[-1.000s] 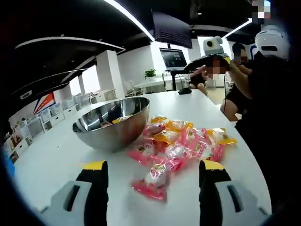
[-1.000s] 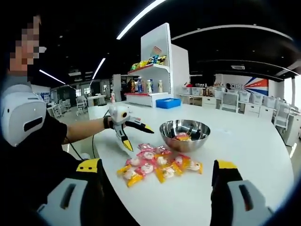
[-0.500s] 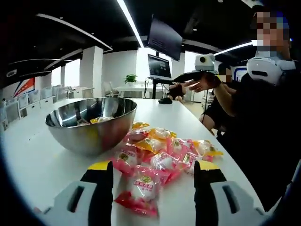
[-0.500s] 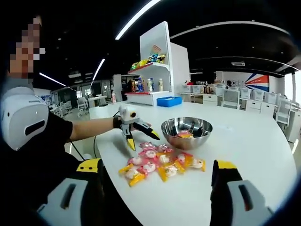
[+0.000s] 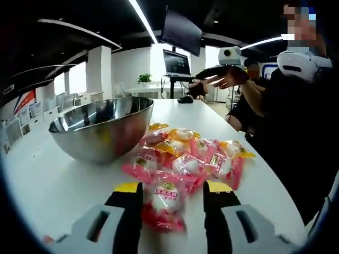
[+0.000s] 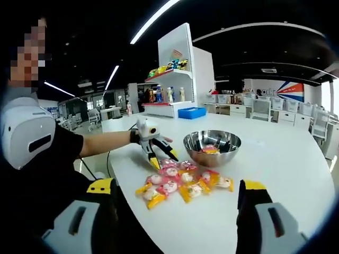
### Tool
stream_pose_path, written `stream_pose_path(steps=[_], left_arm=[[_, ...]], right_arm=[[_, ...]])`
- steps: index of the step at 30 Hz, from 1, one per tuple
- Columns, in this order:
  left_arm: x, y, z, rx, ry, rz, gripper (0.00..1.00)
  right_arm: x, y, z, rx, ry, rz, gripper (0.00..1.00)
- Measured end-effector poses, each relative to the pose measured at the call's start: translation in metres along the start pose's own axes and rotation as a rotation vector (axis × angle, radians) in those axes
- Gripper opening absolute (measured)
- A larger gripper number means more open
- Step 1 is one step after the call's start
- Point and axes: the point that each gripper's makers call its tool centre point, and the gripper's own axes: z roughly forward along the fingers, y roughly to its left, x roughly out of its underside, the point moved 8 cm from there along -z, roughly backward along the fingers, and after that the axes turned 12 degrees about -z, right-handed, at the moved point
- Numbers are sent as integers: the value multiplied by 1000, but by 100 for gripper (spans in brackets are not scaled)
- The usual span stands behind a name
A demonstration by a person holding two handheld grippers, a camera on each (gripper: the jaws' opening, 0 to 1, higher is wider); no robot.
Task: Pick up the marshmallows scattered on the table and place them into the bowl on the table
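A steel bowl (image 5: pixel 100 132) (image 6: pixel 212 148) stands on the white table (image 5: pixel 47 196) with a packet or two inside. Beside it lies a pile of several pink and orange marshmallow packets (image 5: pixel 190 153) (image 6: pixel 183 182). My left gripper (image 5: pixel 172 188) sits low on the table at the pile's near end, its jaws narrowed but open around one pink packet (image 5: pixel 165 200). In the right gripper view the left gripper (image 6: pixel 163 159) touches the pile's far-left edge. My right gripper (image 6: pixel 177 185) hangs wide open, holding nothing, back from the pile; the left gripper view shows the right gripper (image 5: pixel 212 71) raised high.
The person in black (image 5: pixel 296 121) stands at the table's edge (image 5: pixel 265 180) next to the pile. A white shelf unit (image 6: pixel 177 74) with bottles and a blue box (image 6: pixel 192 112) stands beyond the table. Bare tabletop stretches right of the bowl (image 6: pixel 286 159).
The left gripper has slid forward and lower into the pile, and its jaws have narrowed around one pink packet. The right gripper has stayed about where it was.
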Motion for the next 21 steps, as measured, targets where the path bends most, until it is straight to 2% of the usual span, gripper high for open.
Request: stream_pose_path(steps=[6, 15, 21], left_arm=[[6, 4, -2, -25, 38, 18, 38], [8, 8, -5, -35, 39, 19, 30], [12, 11, -7, -50, 13, 11, 23]], right_arm=[[-1, 0, 1, -3, 1, -4, 89], [0, 1, 2, -2, 6, -5, 89], [1, 0, 1, 4, 13, -8, 88]])
